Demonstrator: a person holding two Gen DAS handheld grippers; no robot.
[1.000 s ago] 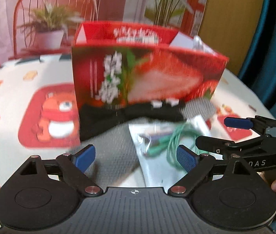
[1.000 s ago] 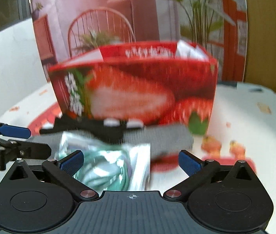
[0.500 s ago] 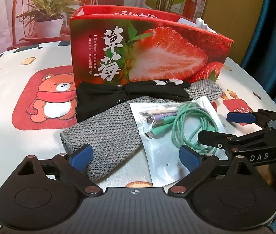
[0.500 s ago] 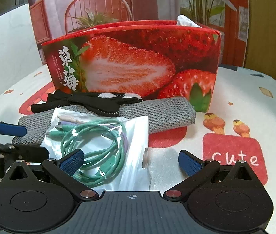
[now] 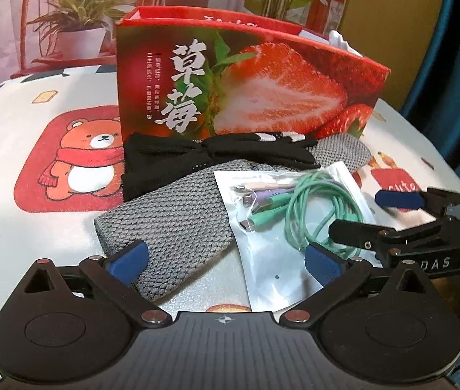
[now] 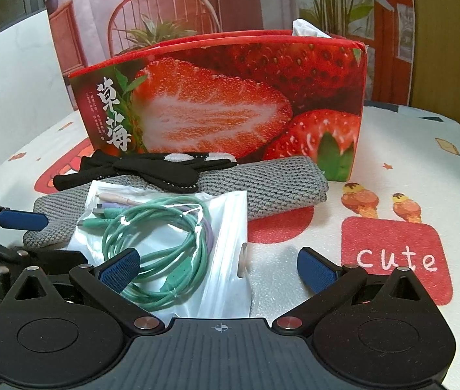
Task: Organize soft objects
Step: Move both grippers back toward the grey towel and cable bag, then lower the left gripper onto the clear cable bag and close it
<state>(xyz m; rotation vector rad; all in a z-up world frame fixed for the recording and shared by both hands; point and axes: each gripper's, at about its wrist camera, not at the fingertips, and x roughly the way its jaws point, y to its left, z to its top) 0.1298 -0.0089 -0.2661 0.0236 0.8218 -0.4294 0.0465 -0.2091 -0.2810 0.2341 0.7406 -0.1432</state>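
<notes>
While both my grippers, left gripper and right gripper, hover spread and empty, I should next grasp the bagged cable.

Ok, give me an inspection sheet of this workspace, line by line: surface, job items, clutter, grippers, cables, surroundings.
Surface: cartoon-print tablecloth, bear and "cute" patches.
Job's things: grey knitted cloth lying flat before the strawberry box; black fabric piece draped over its far edge.
Clutter: clear bag resting partly on the grey cloth; something white pokes out of the box.
Grippers: left gripper and right gripper both open, holding nothing.
Cables: coiled green cable sealed inside the bag.
Surroundings: printed backdrop with chair and plants; teal curtain.
</notes>
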